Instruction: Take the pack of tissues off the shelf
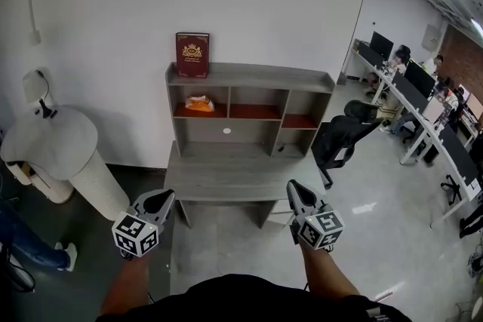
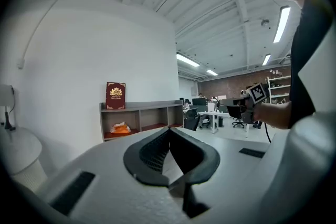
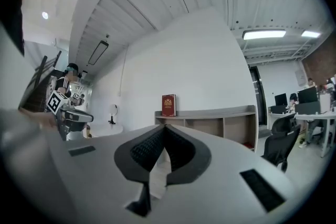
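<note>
The orange pack of tissues (image 1: 199, 104) lies in the left compartment of the grey shelf unit (image 1: 249, 79) against the white wall; the left gripper view shows the pack (image 2: 121, 127) far ahead. A red book (image 1: 192, 55) stands on the shelf top. My left gripper (image 1: 167, 197) and right gripper (image 1: 293, 188) hover near the desk's front edge, well short of the shelf. Both are shut with nothing between their jaws. In the right gripper view the pack is hidden; only the book (image 3: 168, 105) and the shelf top show past the jaws.
The shelf stands on a grey desk (image 1: 226, 177). A white round-topped column (image 1: 68, 154) stands on the floor at left. A black office chair (image 1: 343, 139) sits right of the desk, with rows of desks and monitors (image 1: 415, 98) beyond.
</note>
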Motion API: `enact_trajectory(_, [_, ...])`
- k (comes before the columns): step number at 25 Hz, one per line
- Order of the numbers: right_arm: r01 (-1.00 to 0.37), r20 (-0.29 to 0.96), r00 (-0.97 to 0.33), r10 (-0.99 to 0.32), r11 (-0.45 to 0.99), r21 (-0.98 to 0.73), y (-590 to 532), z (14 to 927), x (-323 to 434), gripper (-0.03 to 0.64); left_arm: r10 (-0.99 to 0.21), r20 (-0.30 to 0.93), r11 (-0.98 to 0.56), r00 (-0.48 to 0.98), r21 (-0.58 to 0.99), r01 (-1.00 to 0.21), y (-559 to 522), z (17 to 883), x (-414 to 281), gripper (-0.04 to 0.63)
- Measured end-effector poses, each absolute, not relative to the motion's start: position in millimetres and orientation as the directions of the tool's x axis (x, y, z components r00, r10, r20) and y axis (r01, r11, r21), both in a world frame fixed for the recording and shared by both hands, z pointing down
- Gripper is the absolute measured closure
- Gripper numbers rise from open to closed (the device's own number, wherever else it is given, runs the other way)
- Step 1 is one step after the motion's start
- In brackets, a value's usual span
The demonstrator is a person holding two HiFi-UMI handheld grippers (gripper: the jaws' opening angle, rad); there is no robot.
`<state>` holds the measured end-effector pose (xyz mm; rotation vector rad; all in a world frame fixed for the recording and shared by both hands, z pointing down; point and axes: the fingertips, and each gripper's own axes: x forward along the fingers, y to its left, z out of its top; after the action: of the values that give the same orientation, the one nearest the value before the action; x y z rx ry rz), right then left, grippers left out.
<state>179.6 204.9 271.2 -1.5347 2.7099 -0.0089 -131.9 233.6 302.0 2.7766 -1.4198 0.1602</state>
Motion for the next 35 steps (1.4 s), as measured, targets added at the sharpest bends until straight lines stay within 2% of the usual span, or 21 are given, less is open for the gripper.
enact_trajectory(11, [-0.842, 0.034, -0.538, -0.842, 0.537, -0.049, 169.3, 304.1, 226.3, 0.609, -0.836, 0.114, -0.542, 0.537, -0.013, -0.840, 206.8, 307.3, -88.5, 0.577])
enact_trajectory(17, [-0.832, 0.055, -0.555, -0.830, 0.554, -0.045, 152.9, 312.9, 226.5, 0.609, -0.825, 0.140, -0.555, 0.547, -0.014, -0.832, 186.1, 319.7, -81.9, 0.577])
enact_trajectory(25, [-0.841, 0.083, -0.541, -0.837, 0.540, -0.031, 124.1, 325.2, 205.4, 0.609, -0.800, 0.119, -0.591, 0.588, 0.009, -0.806, 133.7, 323.7, -94.8, 0.577])
enact_trajectory(35, [-0.865, 0.107, -0.502, -0.858, 0.501, -0.040, 68.3, 338.3, 184.6, 0.609, -0.788, 0.150, -0.605, 0.598, 0.000, -0.797, 69.1, 337.6, -122.4, 0.577])
